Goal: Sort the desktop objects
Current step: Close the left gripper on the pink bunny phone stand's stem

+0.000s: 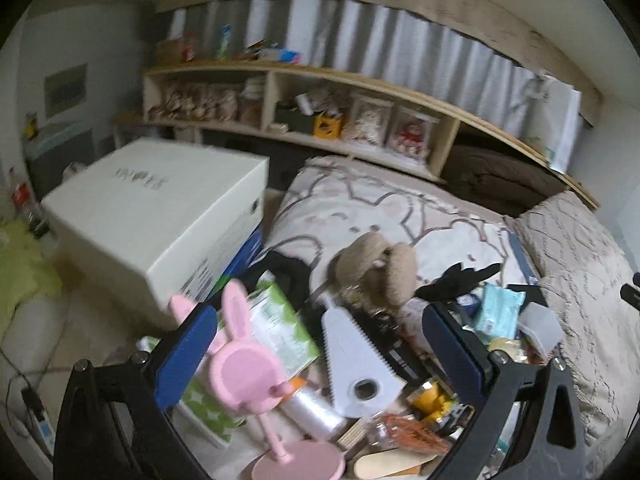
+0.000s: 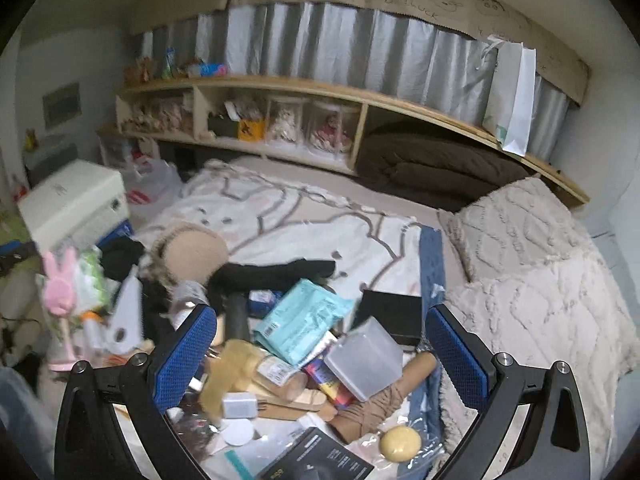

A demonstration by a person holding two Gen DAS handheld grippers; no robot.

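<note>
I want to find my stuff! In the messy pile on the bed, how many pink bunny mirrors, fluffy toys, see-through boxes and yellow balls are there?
pink bunny mirror: 1
beige fluffy toy: 1
see-through box: 1
yellow ball: 1
Total: 4

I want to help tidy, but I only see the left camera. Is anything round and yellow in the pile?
Observer: Yes, the right camera shows a yellow ball low in the pile.
Child: What's next to it?
Observer: A bundle of brown string, just above and left of the ball.
Child: Is the right gripper holding something?
Observer: No, the right gripper is open over the pile, nothing between its fingers.
Child: Anything on the long shelf's far end?
Observer: A white paper bag stands upright there.
</note>
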